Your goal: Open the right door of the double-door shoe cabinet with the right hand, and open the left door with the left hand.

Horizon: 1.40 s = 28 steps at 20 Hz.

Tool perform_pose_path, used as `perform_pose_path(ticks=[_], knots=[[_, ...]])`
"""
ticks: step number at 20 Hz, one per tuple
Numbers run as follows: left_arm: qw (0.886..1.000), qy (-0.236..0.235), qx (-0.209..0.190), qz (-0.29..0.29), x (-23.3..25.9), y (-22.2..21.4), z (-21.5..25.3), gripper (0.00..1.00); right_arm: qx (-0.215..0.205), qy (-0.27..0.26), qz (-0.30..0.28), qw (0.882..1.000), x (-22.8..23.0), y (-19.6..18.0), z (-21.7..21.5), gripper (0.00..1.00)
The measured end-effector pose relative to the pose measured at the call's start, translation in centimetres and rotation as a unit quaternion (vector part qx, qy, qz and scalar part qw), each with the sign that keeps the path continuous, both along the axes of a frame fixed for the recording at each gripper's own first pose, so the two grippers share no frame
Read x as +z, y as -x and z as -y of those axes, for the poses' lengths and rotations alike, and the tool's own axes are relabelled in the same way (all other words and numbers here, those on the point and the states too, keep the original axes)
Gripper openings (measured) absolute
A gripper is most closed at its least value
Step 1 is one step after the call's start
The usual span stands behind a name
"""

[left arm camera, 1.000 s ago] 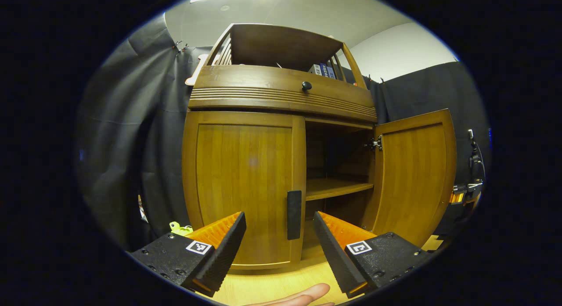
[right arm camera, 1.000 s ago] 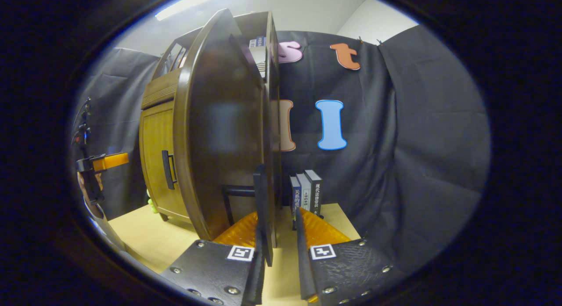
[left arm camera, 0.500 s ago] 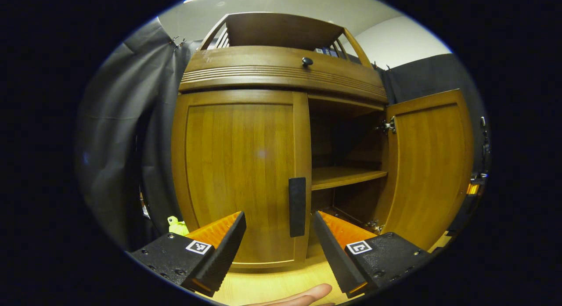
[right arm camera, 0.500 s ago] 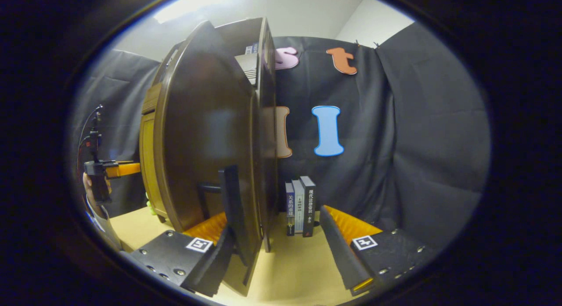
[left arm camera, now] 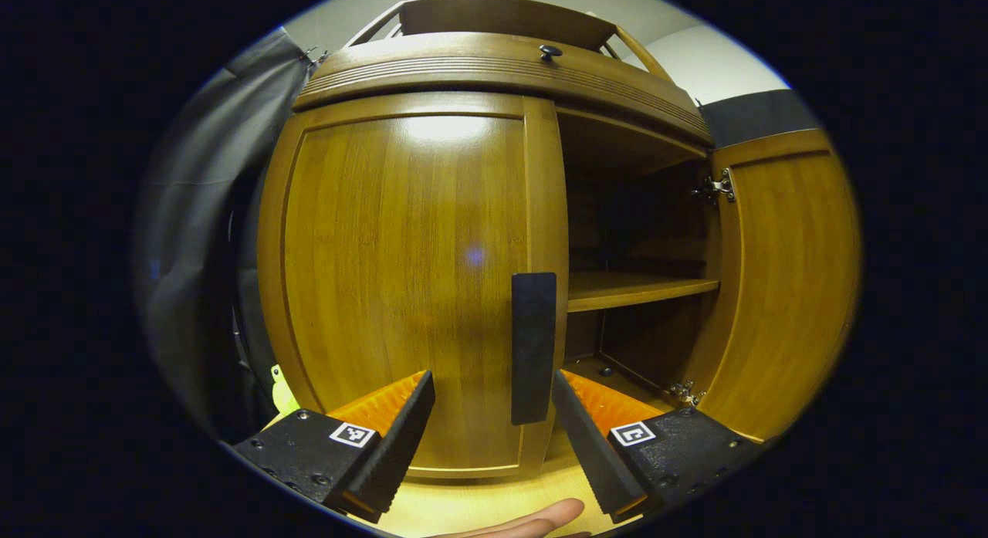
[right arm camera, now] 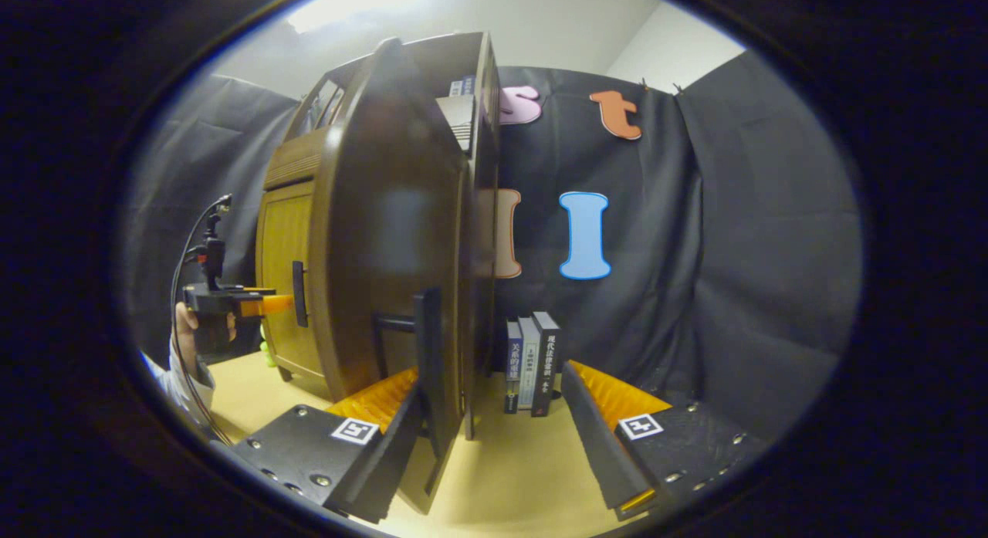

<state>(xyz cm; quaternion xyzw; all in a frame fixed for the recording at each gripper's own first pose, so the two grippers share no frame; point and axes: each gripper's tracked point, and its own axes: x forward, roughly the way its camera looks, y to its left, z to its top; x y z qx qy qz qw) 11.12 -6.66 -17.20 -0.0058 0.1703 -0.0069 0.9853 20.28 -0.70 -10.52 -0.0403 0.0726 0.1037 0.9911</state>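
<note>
Jaws on the left gripper (left arm camera: 492,414) stand wide, the left door's black handle (left arm camera: 533,346) framed between them but untouched. That left door (left arm camera: 409,275) is shut. Beside it the right door (left arm camera: 787,275) hangs swung open, baring a shelf (left arm camera: 633,287). The right gripper (right arm camera: 494,430) is spread wide too, the right door's handle (right arm camera: 429,360) just by its left finger. Books (right arm camera: 532,360) stand behind on the table (right arm camera: 509,476).
</note>
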Motion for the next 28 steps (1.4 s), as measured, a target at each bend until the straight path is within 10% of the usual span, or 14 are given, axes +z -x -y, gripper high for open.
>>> perform_pose_path(ticks=[12,19,28], knots=[[0.994,0.019,-0.027,0.107,1.6,-3.4,2.7,0.90,-0.014,-0.054,0.072,0.996,2.8,10.6,-6.0,0.94],[0.996,0.019,-0.064,0.063,-0.7,-3.7,3.2,0.31,0.010,-0.089,0.066,0.994,3.9,13.9,-11.2,0.97],[0.996,0.038,-0.062,0.052,1.8,-2.7,2.7,0.31,-0.061,-0.066,0.083,0.993,5.0,15.9,-7.3,0.97]])
